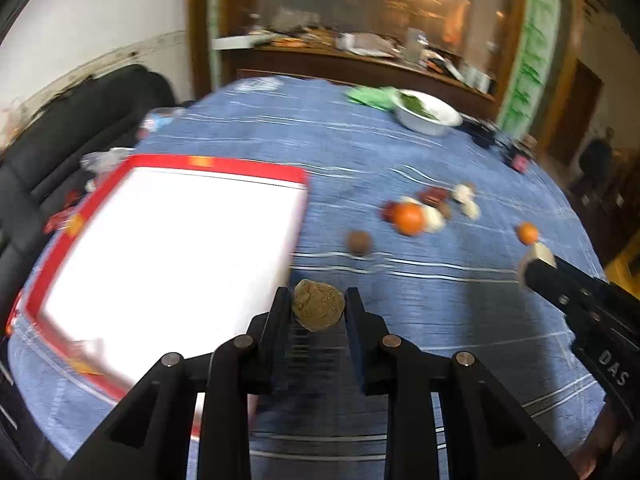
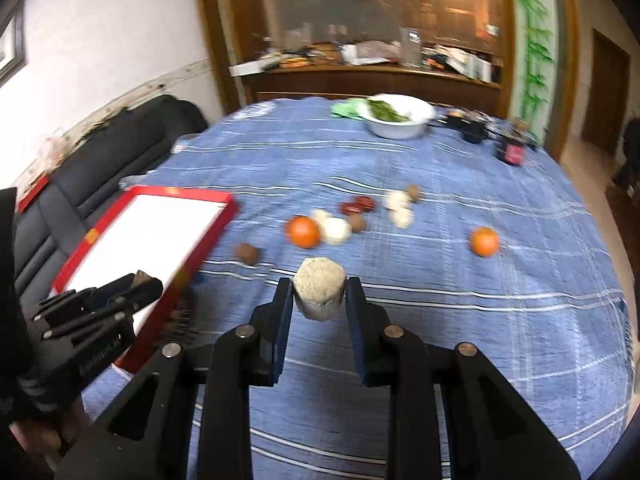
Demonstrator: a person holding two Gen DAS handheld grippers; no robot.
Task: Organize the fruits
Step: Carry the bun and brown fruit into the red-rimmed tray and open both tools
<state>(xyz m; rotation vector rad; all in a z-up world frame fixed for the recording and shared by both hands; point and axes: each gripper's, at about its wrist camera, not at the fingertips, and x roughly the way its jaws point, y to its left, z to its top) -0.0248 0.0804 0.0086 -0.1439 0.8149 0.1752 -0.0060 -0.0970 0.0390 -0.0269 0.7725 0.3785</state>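
Left claw [image 1: 318, 302] is clamped on a rough brown walnut-like nut [image 1: 318, 305], held above the blue striped cloth-covered surface [image 1: 440, 300], just beside the near right corner of the red-rimmed white shallow box [image 1: 168, 248]. Right claw [image 2: 319, 295] is clamped on a pale beige grainy cylindrical piece [image 2: 319, 293], over open cloth. We note clear room between both claws and the loose items: a brown round nut [image 2: 248, 254] near the box's right edge, a large orange tangerine [image 2: 305, 232] touching pale pieces [image 2: 336, 230], dark red dried fruits [image 2: 358, 206] behind, and a smaller orange tangerine [image 2: 484, 241] well apart to the right. A white bowl holding green leaves [image 2: 400, 116] stands near the far edge.
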